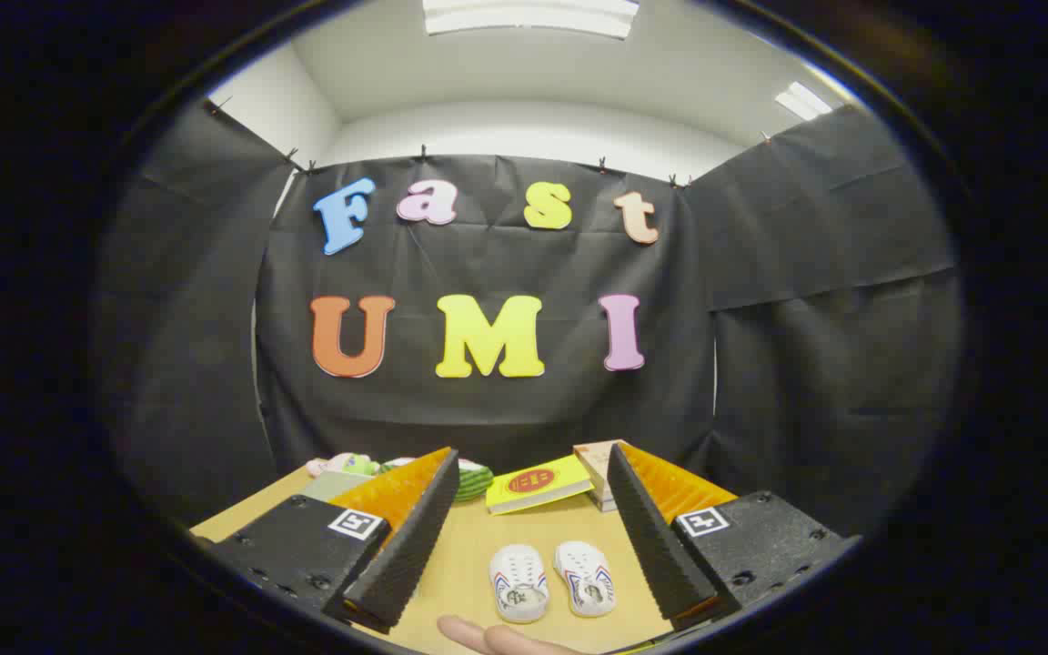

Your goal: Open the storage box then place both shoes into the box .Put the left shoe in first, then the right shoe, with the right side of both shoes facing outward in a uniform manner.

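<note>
Shoes — two small white ones with red and blue stripes on the sides — sit side by side on the wooden counter (469,555), between the fingers of the tongs (524,526) and nearer their base than their tips. One shoe (518,583) lies closer to the left finger, the other shoe (586,578) closer to the right finger; they are just beside each other and I can't tell whether they touch. Toes point away from the camera, openings up.

Tongs are released: fingers spread wide, nothing between the pads, neither finger touching a shoe. They hover above the counter, aimed level at the booth wall.

A fingertip (488,635) of a person's hand pokes in on the near side of the shoes, close to the first shoe's heel, not touching it as far as I can see.

Beyond the fingertips, at the far edge of the counter:
- yellow book (538,483) with a red oval on the cover, lying flat
- stack of books (599,471) just right of it, partly hidden by the right finger
- green striped round thing (474,482) behind the left finger — too hidden to identify
- pinkish-green soft item (342,465) further left, blurred
</note>
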Action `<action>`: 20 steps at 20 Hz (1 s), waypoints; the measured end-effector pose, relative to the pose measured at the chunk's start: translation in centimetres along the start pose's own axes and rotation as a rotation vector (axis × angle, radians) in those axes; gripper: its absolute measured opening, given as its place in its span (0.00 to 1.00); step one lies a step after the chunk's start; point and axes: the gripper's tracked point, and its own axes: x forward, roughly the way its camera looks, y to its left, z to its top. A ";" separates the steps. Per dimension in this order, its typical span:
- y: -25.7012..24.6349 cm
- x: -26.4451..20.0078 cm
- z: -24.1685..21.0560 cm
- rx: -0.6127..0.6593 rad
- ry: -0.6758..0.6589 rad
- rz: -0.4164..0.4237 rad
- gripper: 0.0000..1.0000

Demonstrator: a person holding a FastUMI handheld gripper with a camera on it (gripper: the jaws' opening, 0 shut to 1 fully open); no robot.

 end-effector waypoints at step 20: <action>-2.3 -0.7 0.2 0.033 -0.016 -0.035 1.00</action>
